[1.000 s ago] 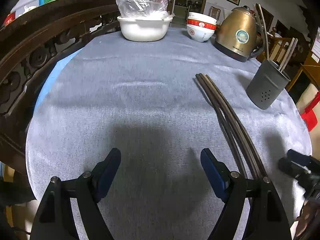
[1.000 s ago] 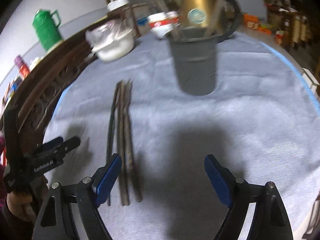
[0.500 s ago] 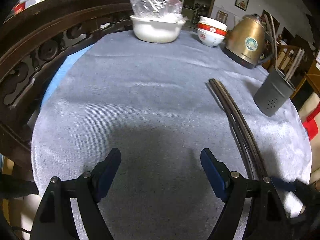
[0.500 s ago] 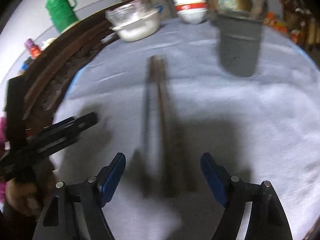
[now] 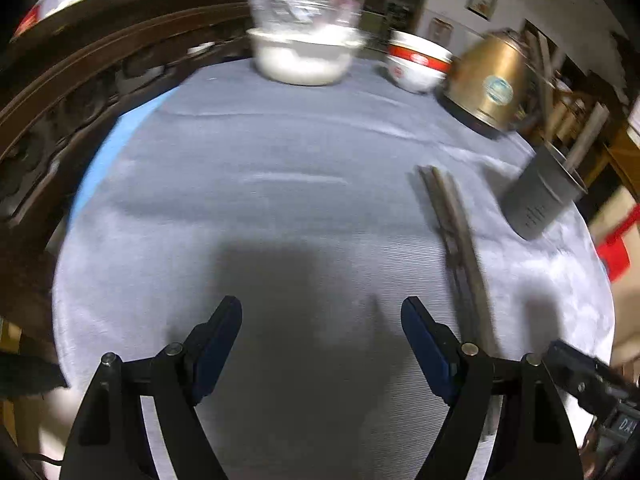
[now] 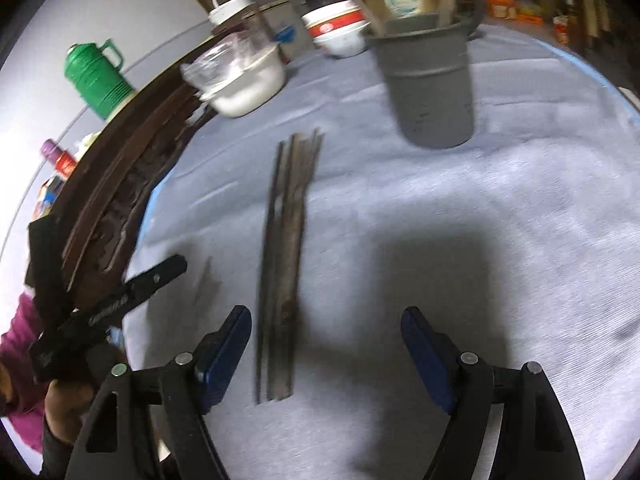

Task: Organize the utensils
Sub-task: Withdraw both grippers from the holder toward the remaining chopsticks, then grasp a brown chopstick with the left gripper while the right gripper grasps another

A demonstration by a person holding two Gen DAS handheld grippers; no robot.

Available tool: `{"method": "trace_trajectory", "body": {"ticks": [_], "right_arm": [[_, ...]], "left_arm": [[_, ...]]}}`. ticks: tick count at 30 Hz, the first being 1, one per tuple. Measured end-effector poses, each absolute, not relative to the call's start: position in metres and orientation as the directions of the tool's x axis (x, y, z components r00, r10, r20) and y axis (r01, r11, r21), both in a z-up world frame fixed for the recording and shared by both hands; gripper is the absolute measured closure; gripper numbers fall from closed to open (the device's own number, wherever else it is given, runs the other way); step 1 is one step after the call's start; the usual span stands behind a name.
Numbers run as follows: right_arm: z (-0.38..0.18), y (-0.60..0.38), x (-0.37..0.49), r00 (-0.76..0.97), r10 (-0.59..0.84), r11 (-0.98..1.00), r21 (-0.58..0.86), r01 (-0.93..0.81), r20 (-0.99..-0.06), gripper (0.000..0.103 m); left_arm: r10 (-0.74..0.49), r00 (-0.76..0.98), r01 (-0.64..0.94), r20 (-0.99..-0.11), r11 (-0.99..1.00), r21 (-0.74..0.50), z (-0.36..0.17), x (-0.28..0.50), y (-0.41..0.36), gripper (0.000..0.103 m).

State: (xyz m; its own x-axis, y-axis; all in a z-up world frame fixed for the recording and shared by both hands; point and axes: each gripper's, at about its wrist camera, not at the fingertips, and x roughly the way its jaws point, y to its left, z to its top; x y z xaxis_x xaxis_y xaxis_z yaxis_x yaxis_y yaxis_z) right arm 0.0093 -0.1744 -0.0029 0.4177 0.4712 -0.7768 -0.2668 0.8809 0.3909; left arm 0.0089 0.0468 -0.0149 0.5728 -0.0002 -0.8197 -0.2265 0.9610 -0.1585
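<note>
A bundle of dark chopsticks (image 6: 286,248) lies side by side on the grey tablecloth; it also shows in the left wrist view (image 5: 456,236). A grey utensil holder (image 6: 430,80) stands beyond them with several utensils in it, also seen in the left wrist view (image 5: 542,196). My right gripper (image 6: 326,344) is open, low over the near ends of the chopsticks, which lie between its fingers toward the left one. My left gripper (image 5: 322,340) is open and empty over bare cloth, left of the chopsticks.
A white bowl with a plastic bag (image 5: 306,52), red-and-white bowls (image 5: 418,64) and a brass kettle (image 5: 488,80) stand at the table's far side. A carved wooden chair back (image 5: 60,92) curves along the left. A green flask (image 6: 98,76) sits behind it.
The right gripper has shifted back right, so the chopsticks now lie nearer its left finger. The left gripper view has swung slightly; both stay open.
</note>
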Motion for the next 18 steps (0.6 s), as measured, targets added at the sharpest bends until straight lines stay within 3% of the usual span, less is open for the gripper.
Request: {"method": "trace_trajectory", "body": {"ticks": [10, 15, 18], "right_arm": [[-0.005, -0.197, 0.011, 0.436, 0.464, 0.886, 0.410, -0.217, -0.771, 0.023], [-0.008, -0.203, 0.011, 0.436, 0.468, 0.883, 0.421, -0.205, -0.769, 0.023], [-0.008, -0.205, 0.011, 0.437, 0.469, 0.883, 0.424, -0.203, -0.768, 0.023]], "left_arm": [[-0.037, 0.521, -0.155, -0.853, 0.978, -0.137, -0.018, 0.056, 0.004, 0.022], [-0.037, 0.482, -0.148, -0.875, 0.981, -0.123, -0.026, 0.065, -0.004, 0.040], [-0.002, 0.475, -0.151, -0.880, 0.985, -0.084, -0.025, 0.066, -0.005, 0.061]]}}
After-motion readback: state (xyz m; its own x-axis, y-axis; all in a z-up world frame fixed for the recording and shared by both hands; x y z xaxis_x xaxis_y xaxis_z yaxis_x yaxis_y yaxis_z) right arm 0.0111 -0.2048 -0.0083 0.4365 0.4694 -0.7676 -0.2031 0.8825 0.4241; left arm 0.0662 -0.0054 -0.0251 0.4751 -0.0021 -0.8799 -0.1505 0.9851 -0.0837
